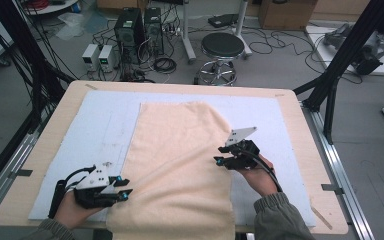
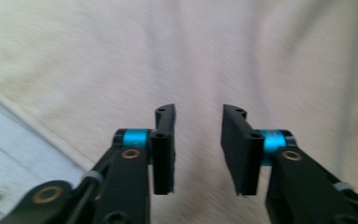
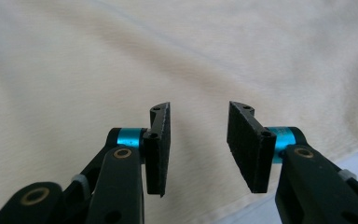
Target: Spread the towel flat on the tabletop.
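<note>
Nearest the camera: the near hem of the cream towel (image 1: 180, 165), hanging over the tabletop's (image 1: 40, 165) front edge at the bottom of the high view.
Towel: spread flat down the middle of the frame on a pale blue mat (image 1: 105, 125), with a diagonal crease low across it.
Left gripper (image 1: 124, 193): lower left, at the towel's left edge; its fingers (image 2: 164, 149) stand apart with nothing between them, only cloth beyond.
Right gripper (image 1: 219, 160): right of centre, over the towel's right edge; fingers (image 3: 158, 149) likewise parted and empty.
Step in hand: probably taking hold of the two side edges to fold.
Doing it well: lower each pair of fingers squarely over its hem, pinch one layer only, match heights, then lift both together so the crease does not drag.
</note>
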`<state>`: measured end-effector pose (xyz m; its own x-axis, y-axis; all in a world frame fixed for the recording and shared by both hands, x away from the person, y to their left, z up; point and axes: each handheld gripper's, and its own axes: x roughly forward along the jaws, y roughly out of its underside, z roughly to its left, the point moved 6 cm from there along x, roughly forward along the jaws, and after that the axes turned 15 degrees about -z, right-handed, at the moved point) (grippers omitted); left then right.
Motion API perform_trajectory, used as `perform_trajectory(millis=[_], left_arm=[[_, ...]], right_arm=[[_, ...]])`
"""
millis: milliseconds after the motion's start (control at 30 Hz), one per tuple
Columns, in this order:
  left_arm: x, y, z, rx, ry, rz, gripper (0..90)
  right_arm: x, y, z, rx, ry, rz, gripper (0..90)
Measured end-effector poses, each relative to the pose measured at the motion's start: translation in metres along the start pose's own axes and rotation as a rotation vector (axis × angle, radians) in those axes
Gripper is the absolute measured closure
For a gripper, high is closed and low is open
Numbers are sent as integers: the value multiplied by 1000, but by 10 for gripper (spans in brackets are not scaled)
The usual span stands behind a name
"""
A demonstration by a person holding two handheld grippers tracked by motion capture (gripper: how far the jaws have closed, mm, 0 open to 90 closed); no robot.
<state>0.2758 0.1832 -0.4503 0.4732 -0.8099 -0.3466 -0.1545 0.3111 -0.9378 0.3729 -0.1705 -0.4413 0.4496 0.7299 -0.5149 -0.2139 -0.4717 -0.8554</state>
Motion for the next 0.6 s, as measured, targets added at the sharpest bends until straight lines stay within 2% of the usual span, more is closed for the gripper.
perform_trajectory(millis=[133, 233, 267, 300, 367, 467, 567, 600], left_arm=[[15, -1, 20, -24, -65, -6, 539], [26, 2, 29, -35, -84, 13, 523], [29, 3, 30, -35, -85, 22, 523], [32, 4, 31, -34, -85, 30, 523], [35, 6, 33, -35, -89, 44, 523], [35, 6, 35, -34, -96, 45, 524], [33, 5, 36, -41, -104, 36, 524], [32, 5, 37, -37, -108, 34, 524]], right_arm=[[17, 10, -21, 62, 41, 7, 595], [27, 20, -29, 113, 52, 39, 610], [31, 24, -31, 124, 52, 52, 634], [33, 25, -32, 139, 42, 39, 685], [35, 24, -32, 161, 18, 24, 851], [38, 19, -26, 171, -32, 0, 874], [40, 1, 3, 129, -135, -44, 874], [39, -6, 20, 96, -207, -45, 861]])
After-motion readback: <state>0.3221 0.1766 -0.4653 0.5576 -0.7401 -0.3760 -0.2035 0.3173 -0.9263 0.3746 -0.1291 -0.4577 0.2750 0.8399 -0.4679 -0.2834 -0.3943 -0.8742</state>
